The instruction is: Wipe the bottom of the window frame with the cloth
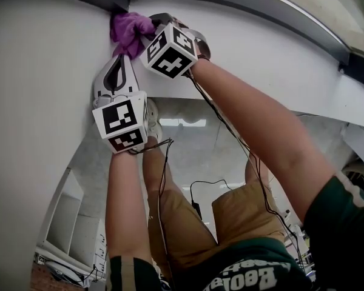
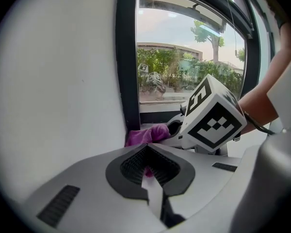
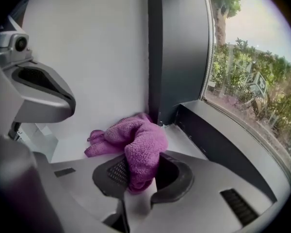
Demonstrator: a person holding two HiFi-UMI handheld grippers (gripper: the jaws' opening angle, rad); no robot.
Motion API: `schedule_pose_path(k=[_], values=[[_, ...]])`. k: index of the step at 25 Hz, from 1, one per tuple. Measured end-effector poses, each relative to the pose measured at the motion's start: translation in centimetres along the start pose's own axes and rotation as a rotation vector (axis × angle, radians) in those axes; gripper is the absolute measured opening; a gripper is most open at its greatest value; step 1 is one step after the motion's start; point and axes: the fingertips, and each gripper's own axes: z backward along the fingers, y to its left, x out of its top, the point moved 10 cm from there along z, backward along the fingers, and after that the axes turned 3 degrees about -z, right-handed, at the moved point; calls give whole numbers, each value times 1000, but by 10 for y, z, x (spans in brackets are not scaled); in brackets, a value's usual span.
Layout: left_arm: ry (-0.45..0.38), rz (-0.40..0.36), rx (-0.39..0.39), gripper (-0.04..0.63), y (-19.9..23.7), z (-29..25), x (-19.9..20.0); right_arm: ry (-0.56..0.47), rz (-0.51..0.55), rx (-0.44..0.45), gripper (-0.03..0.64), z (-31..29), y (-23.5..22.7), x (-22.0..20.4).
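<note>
The right tongs (image 3: 139, 174) pinch a thick fold of the cloth (image 3: 136, 140). The rest of it is bunched on the white ledge (image 3: 184, 139) at their 12 o'clock, touching the frame (image 3: 177, 57) corner. The left tongs (image 2: 148, 158) are narrow and empty, with the cloth just beyond at 12 o'clock. The cloth looks soft, light and floppy. A deep grip on a bunched fold should stop it slipping when dragged.

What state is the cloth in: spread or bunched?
Bunched: the cloth sits as a crumpled wad at the frame corner, one fold pinched in the right hand-held gripper.
</note>
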Motion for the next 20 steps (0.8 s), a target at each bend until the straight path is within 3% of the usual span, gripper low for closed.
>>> schedule_pose_path(k=[5,20], values=[[-4,15,7,6,5,0,3,4,-2,27,91,1,-3,1],[9,-6,-3,6,-18,-5,14,47,-50,-8,91,30,-19,-33]])
